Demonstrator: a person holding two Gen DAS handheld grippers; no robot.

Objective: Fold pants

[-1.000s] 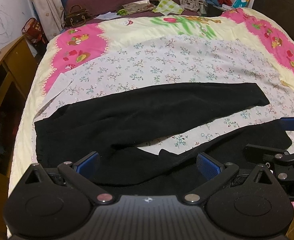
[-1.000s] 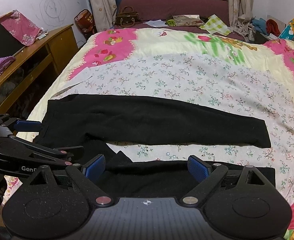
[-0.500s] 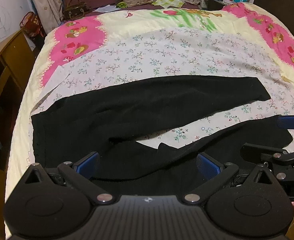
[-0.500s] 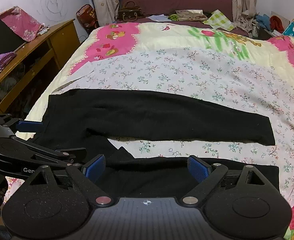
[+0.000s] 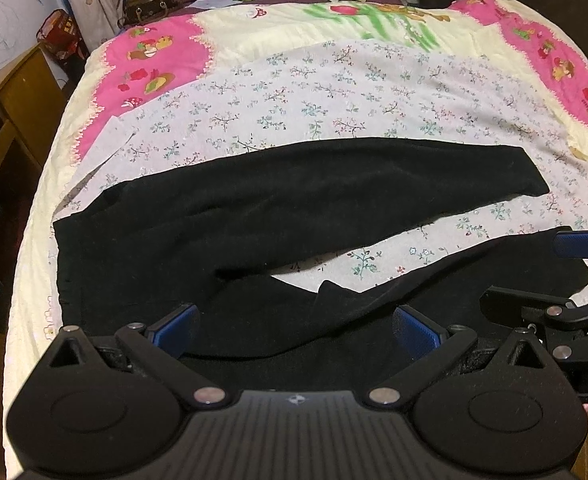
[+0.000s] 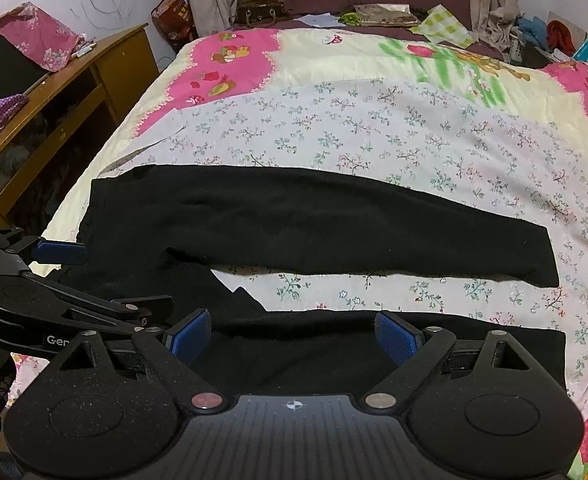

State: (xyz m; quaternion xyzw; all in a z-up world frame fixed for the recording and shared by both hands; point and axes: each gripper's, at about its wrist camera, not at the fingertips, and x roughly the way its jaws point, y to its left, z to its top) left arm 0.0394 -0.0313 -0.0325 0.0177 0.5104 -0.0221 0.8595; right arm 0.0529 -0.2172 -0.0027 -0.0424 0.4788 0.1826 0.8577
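Observation:
Black pants (image 5: pixel 294 208) lie flat on the flowered bed sheet (image 5: pixel 333 92), waist to the left, the two legs spread apart in a narrow V toward the right. My left gripper (image 5: pixel 295 324) is open just above the near leg, close to the crotch. My right gripper (image 6: pixel 294 334) is open too, over the near leg (image 6: pixel 473 344) further right, with nothing between its blue pads. The far leg (image 6: pixel 373 236) ends in a cuff at the right. Each gripper shows in the other's view: the right one (image 5: pixel 565 280) at the right edge, the left one (image 6: pixel 66 280) at the left edge.
A wooden desk (image 6: pixel 74 80) stands along the bed's left side. A brown handbag (image 6: pixel 260 6), papers and cloths (image 6: pixel 385 14) clutter the head of the bed. The quilt's pink border (image 5: pixel 154 68) lies beyond the sheet.
Both grippers have moved a little forward over the near leg, so the pants look larger and closer. Both stay open and the pants have not shifted.

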